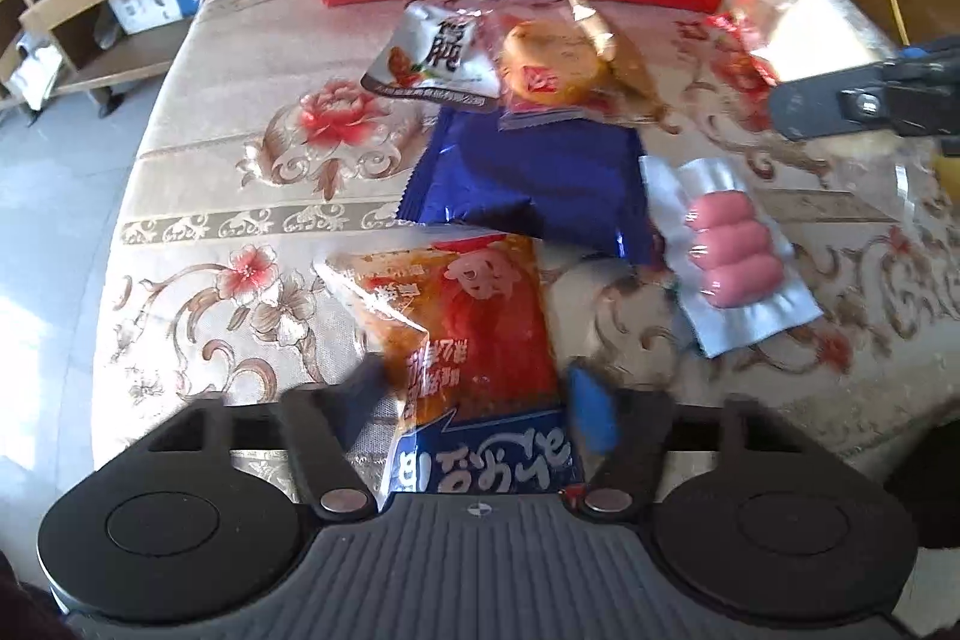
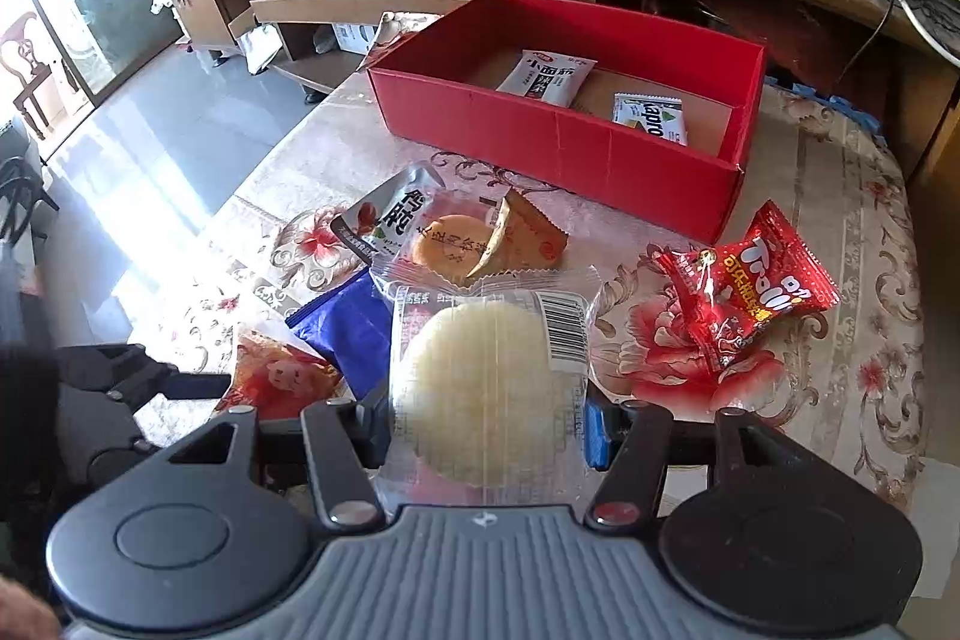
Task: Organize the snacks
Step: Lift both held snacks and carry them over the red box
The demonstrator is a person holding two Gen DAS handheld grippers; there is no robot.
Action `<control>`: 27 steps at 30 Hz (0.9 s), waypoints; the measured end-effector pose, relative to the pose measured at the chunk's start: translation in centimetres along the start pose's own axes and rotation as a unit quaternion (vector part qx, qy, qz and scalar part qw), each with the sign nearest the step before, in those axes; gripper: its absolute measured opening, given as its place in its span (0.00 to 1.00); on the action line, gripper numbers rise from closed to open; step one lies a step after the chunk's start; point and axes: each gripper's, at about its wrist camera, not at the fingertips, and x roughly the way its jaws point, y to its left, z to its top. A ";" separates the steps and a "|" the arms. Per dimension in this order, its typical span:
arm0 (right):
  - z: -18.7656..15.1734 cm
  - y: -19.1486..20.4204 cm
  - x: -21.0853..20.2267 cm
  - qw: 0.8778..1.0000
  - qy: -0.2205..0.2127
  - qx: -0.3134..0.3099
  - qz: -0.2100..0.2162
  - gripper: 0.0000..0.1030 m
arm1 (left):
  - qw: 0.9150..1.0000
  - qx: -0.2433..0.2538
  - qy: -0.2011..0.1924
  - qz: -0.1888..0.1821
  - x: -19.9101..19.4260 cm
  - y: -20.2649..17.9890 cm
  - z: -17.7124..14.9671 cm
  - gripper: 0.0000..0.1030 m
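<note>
Left tongs [image 1: 480, 388]: pinching orange-and-blue snack packet [image 1: 474, 334] by its lower half, low at 6 o'clock.
Right tongs [image 2: 486, 424]: clamped on clear-wrapped pale round cake [image 2: 480, 382].
Red box [image 2: 558, 142]: 12 o'clock on worktop [image 1: 228, 196], already holding two packets.
Loose snacks: blue packet [image 1: 540, 178], sausage pack [image 1: 732, 250], red gummy bag [image 2: 750, 292].
Risk: slick film could slip from either grip; both loads heading boxward could collide.

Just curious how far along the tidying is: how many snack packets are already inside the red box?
2: a white packet near the red box's back wall, another toward its right end. The near wall may hide more.
</note>
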 end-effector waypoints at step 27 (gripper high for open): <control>1.1 0.0 -0.6 1.000 -0.023 0.016 0.005 0.56 | 0.989 -0.090 -0.063 -0.096 -4.6 3.6 1.1 0.51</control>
